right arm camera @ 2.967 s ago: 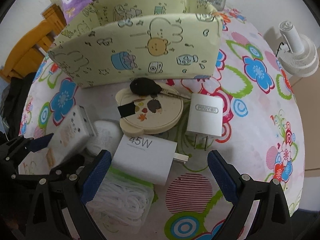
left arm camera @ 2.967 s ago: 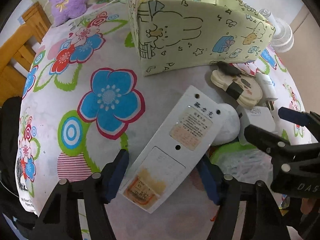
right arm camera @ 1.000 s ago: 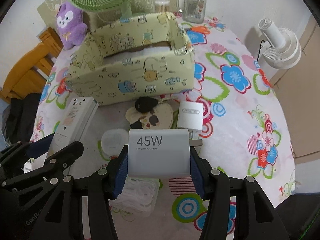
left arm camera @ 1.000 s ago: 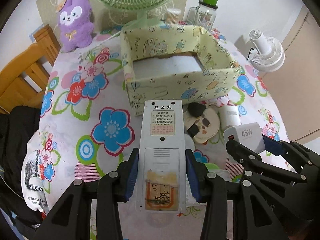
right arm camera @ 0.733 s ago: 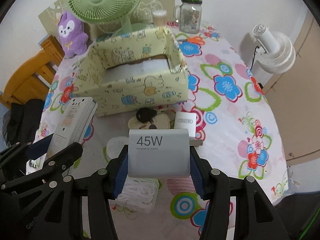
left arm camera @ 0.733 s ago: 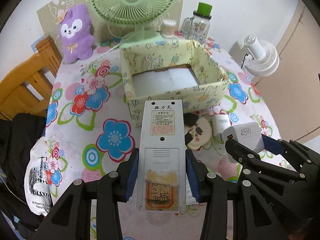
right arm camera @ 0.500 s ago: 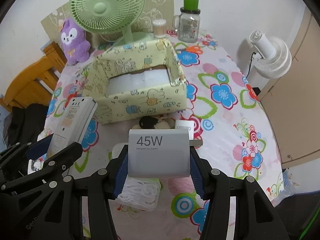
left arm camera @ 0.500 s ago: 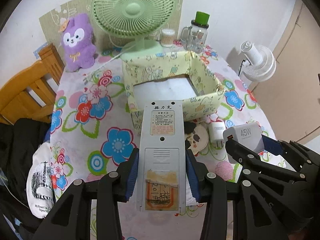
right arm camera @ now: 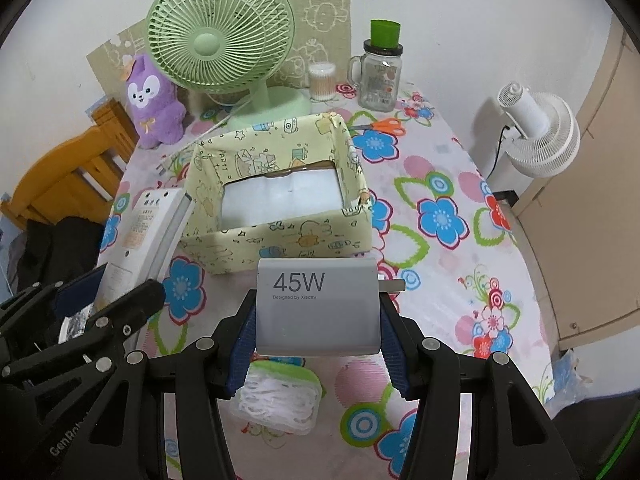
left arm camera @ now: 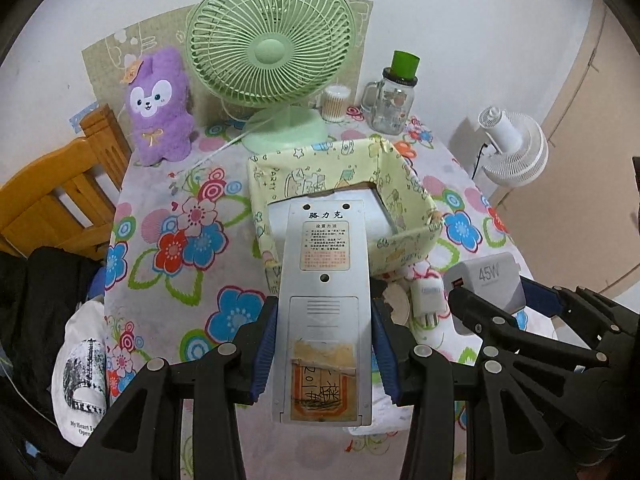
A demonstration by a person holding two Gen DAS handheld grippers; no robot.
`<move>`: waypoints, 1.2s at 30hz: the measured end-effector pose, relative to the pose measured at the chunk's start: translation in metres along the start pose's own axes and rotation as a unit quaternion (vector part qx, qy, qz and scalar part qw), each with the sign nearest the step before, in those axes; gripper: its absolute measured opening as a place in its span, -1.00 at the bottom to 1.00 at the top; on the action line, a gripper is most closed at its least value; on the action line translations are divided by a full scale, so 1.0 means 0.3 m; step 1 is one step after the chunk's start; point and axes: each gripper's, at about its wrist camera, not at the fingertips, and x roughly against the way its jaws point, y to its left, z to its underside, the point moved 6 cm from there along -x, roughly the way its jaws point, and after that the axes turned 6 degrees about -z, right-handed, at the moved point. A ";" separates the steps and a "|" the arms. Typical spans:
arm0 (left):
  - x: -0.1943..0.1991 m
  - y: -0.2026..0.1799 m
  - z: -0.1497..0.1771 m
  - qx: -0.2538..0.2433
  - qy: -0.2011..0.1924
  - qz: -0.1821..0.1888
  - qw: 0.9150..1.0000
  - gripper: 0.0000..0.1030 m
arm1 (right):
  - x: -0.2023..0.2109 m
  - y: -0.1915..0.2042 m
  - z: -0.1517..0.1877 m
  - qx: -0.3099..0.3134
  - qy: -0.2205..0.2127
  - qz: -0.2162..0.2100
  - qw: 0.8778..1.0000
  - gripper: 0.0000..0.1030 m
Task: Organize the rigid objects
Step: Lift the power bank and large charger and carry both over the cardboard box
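Note:
My left gripper (left arm camera: 323, 346) is shut on a long white remote-like device (left arm camera: 324, 276), held high above the table in front of the yellow cartoon-print box (left arm camera: 404, 248). My right gripper (right arm camera: 318, 340) is shut on a grey 45W charger (right arm camera: 318, 304), also held high above the table, short of the box (right arm camera: 280, 236). The charger also shows in the left wrist view (left arm camera: 486, 286), and the device in the right wrist view (right arm camera: 144, 232). A small white plug (left arm camera: 427, 298) and a round beige item (left arm camera: 396, 306) lie on the table by the box.
A green fan (right arm camera: 218, 40), purple plush (right arm camera: 154, 100), glass jar (right arm camera: 380, 76), cotton-swab tub (right arm camera: 322, 80) and orange scissors (right arm camera: 382, 125) stand behind the box. A bag of white cable (right arm camera: 280, 400) lies near the front. A white fan (right arm camera: 540, 136) is beyond the right edge, a wooden chair (left arm camera: 52, 196) at left.
Both grippers closed on their objects and lifted them off the table. Over the last second both rose higher and pulled back, so the box looks smaller.

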 end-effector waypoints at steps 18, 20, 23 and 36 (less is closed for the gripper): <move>-0.109 -0.009 -0.155 0.030 0.004 -0.005 1.000 -0.12 | -0.105 -0.038 -0.200 0.033 0.015 -0.026 0.999 0.13; -0.125 -0.009 -0.166 0.029 0.005 -0.008 1.000 -0.12 | -0.124 -0.041 -0.218 0.036 0.019 -0.025 0.999 0.13; -0.153 -0.005 -0.178 0.033 0.011 -0.011 0.999 -0.12 | -0.152 -0.044 -0.249 0.039 0.024 -0.032 0.998 0.13; -0.275 0.022 -0.209 0.051 0.035 -0.026 0.998 -0.12 | -0.271 -0.048 -0.320 0.050 0.045 -0.046 0.997 0.13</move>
